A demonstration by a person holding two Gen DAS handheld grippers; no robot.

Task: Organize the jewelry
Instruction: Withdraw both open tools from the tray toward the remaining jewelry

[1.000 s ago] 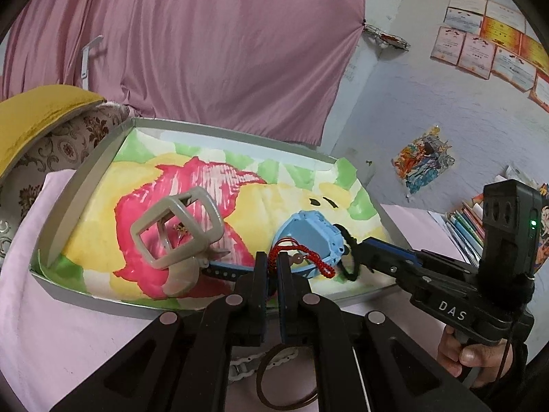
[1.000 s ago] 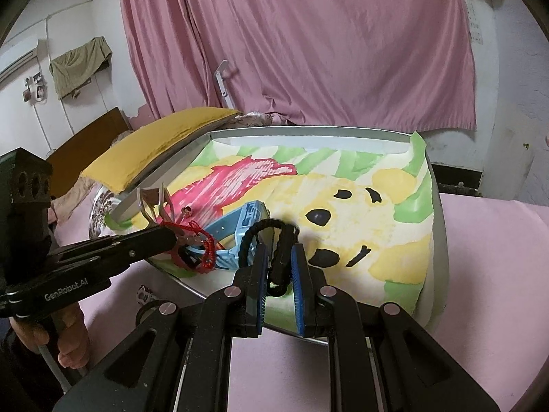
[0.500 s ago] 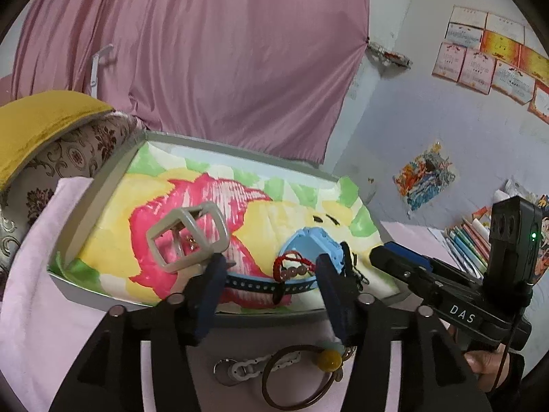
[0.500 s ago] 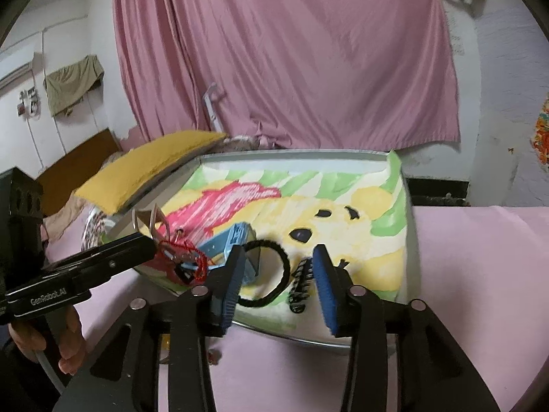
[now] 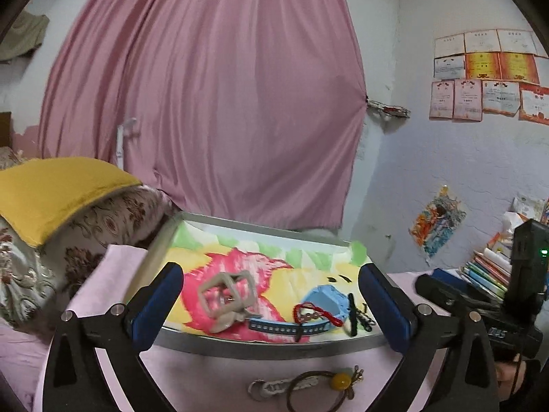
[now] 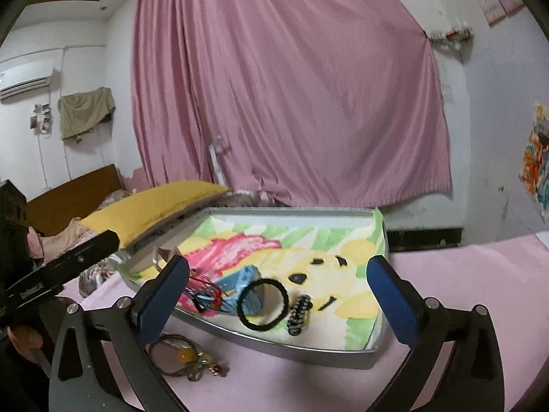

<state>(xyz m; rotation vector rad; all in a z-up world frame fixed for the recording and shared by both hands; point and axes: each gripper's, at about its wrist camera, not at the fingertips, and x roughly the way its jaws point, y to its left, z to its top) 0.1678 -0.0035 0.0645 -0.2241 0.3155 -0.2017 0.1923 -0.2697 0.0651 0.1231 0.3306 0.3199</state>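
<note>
A grey metal tray (image 5: 274, 345) lined with a bright painted sheet sits on the pink cloth. In it lie a beige square bangle (image 5: 226, 297), a blue watch (image 5: 324, 304), a red cord bracelet (image 5: 314, 312), a black hair tie (image 6: 263, 304) and a black-and-white hair clip (image 6: 299, 314). My left gripper (image 5: 271, 305) is open and empty, held back in front of the tray's near rim. My right gripper (image 6: 279, 304) is open and empty too, also short of the tray (image 6: 308, 348). On the cloth before the tray lie a brown cord with a yellow bead (image 5: 338, 381) and a small keyring chain (image 5: 271, 386).
A yellow cushion (image 5: 51, 192) on patterned bedding lies to the left of the tray. A pink curtain (image 5: 212, 103) hangs behind it. Books and pencils (image 5: 487, 271) are stacked at the right. The bead cord also shows in the right wrist view (image 6: 187, 357).
Both grippers opened and pulled back from the tray. The left let go of the red cord bracelet and the right let go of the black hair tie; both now lie in the tray.
</note>
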